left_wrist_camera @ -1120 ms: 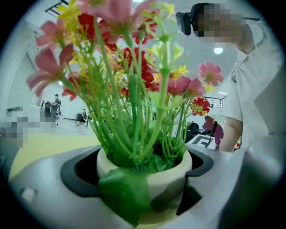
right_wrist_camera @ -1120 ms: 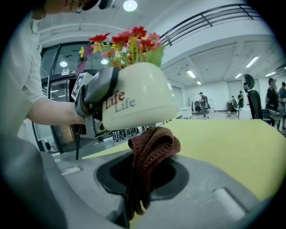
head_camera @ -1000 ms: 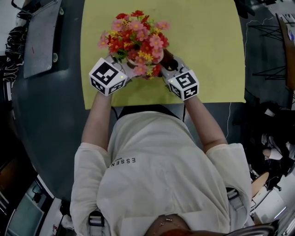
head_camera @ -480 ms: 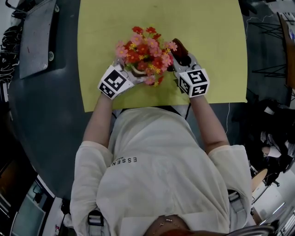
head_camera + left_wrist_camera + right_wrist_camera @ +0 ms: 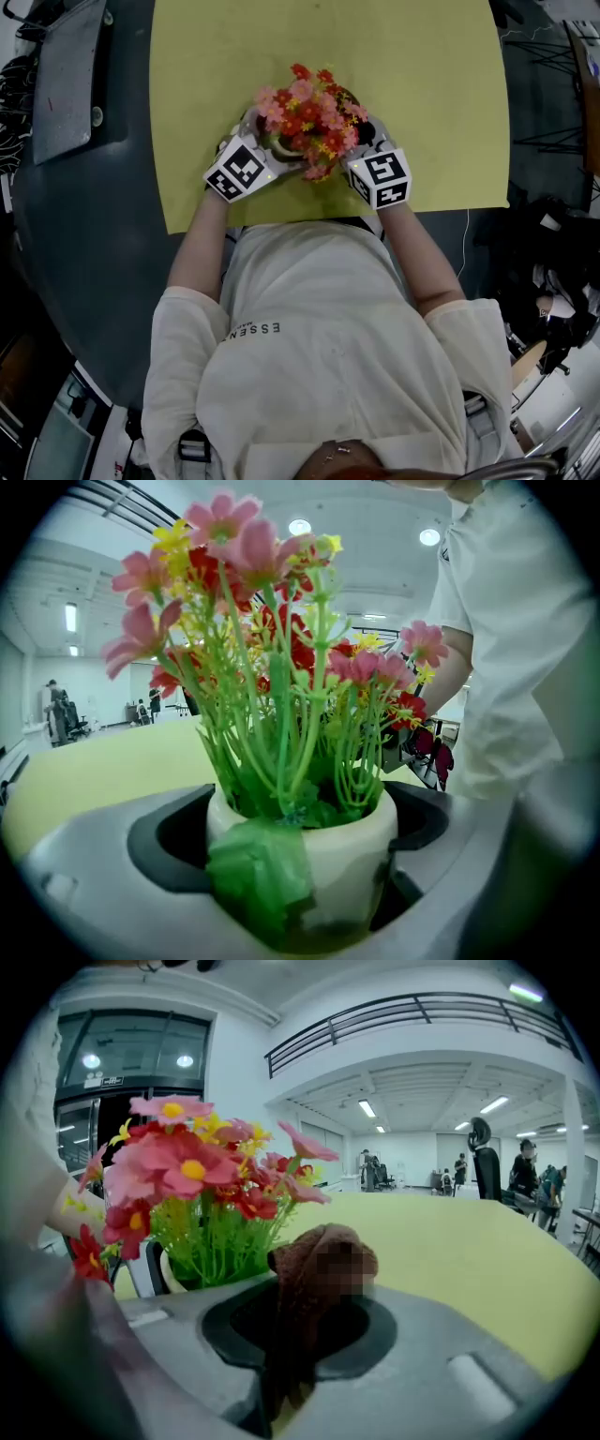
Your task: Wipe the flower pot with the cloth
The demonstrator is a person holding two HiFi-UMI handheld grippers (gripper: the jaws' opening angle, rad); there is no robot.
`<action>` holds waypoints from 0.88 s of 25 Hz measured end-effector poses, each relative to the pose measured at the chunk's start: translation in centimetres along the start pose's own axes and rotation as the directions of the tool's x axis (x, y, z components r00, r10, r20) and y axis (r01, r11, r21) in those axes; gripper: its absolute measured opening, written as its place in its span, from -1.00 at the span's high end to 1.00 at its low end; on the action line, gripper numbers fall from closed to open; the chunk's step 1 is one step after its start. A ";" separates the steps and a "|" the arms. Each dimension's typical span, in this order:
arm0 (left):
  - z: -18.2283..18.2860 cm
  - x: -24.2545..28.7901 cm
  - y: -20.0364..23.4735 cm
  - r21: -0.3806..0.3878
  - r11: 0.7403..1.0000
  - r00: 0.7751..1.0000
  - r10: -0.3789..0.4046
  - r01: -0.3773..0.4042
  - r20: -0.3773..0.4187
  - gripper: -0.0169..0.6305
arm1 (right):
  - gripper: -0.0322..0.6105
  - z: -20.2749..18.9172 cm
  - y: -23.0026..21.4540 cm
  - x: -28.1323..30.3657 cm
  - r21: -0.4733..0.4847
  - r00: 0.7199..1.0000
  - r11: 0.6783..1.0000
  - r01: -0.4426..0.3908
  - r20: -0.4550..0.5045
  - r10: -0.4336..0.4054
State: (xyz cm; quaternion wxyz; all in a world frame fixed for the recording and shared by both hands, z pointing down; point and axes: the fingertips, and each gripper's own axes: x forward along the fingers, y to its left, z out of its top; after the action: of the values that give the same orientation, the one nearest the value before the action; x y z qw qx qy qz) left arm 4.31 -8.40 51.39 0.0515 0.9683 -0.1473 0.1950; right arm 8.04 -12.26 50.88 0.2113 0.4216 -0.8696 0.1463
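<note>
A cream flower pot (image 5: 347, 855) full of pink, red and yellow artificial flowers (image 5: 309, 114) stands on the yellow mat (image 5: 422, 84). My left gripper (image 5: 295, 834) is shut on the pot; a jaw presses each side and a green leaf (image 5: 255, 874) hangs over the rim. In the head view the left gripper (image 5: 267, 150) is at the pot's left. The right gripper (image 5: 361, 145) is at its right, close against the flowers. My right gripper (image 5: 300, 1335) is shut on a brown cloth (image 5: 314, 1274), which bunches up out of the jaws beside the pot (image 5: 169, 1274).
The mat lies on a dark round table (image 5: 103, 244). A grey flat device (image 5: 66, 84) sits at the table's far left. Cables and stand legs (image 5: 553, 131) are on the floor to the right. The person's torso is at the table's near edge.
The pot, held by the left gripper, has shifted slightly right on the mat. The right gripper with the cloth has moved in leftward, against the pot's right side.
</note>
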 end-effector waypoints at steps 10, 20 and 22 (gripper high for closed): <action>-2.8 -1.1 0.8 -0.032 0.999 1.000 0.018 -0.018 0.000 -0.82 | 0.71 -1.0 1.4 0.5 0.055 0.999 0.998 0.022 0.032 -0.023; -3.3 -2.8 1.2 -0.107 0.994 0.999 0.001 0.003 0.042 -0.86 | 0.71 -0.9 1.0 -0.4 0.093 0.996 0.991 0.092 0.009 -0.094; -3.6 -3.7 1.3 -0.110 0.994 0.999 0.016 -0.012 0.031 -0.87 | 0.71 -0.6 0.8 -0.9 0.106 0.993 0.987 0.118 0.009 -0.119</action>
State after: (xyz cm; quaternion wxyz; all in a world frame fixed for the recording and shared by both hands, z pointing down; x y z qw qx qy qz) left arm -0.68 -8.10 53.25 0.1009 0.9659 -0.1653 0.1716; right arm 8.07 -10.90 50.94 0.1906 0.4843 -0.8356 0.1759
